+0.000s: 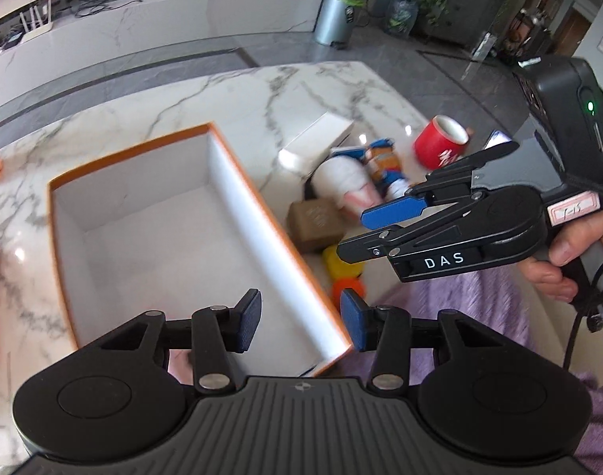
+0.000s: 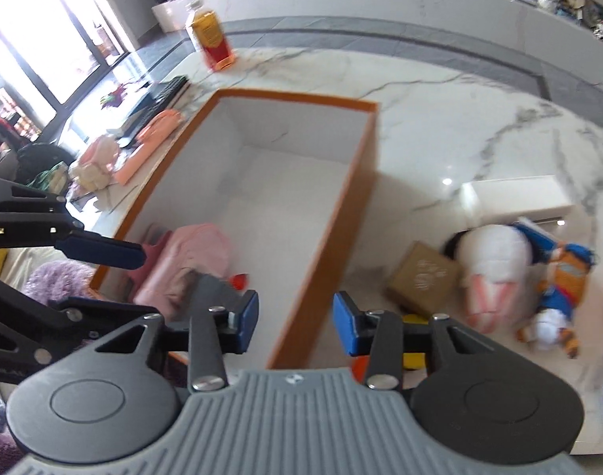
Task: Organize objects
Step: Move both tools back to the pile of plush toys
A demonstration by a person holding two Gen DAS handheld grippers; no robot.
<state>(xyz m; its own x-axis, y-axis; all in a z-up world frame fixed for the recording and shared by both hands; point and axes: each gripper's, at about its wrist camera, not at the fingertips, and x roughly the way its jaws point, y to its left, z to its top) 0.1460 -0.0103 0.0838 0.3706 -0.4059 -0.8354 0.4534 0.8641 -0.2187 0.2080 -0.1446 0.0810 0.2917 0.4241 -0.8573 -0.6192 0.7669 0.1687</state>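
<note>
An orange box with a white inside [image 1: 151, 237] stands on the marble table; it also shows in the right wrist view [image 2: 293, 182], with a pink cloth item [image 2: 190, 265] in its near corner. My left gripper [image 1: 301, 322] is open and empty above the box's near right wall. My right gripper [image 2: 295, 324] is open and empty above that same wall; in the left wrist view it [image 1: 356, 233] hovers over a pile right of the box. The pile holds a brown box [image 2: 422, 277], a white plush [image 2: 493, 261], a blue-orange toy [image 2: 562, 289] and a yellow toy [image 1: 341, 263].
A red cup [image 1: 440, 144] lies on its side and a white box [image 1: 317, 142] sits behind the pile. A bottle [image 2: 212, 37] stands far left on the table. Pink and peach items [image 2: 151, 142] lie left of the box. Purple cloth [image 1: 471, 308] is close to me.
</note>
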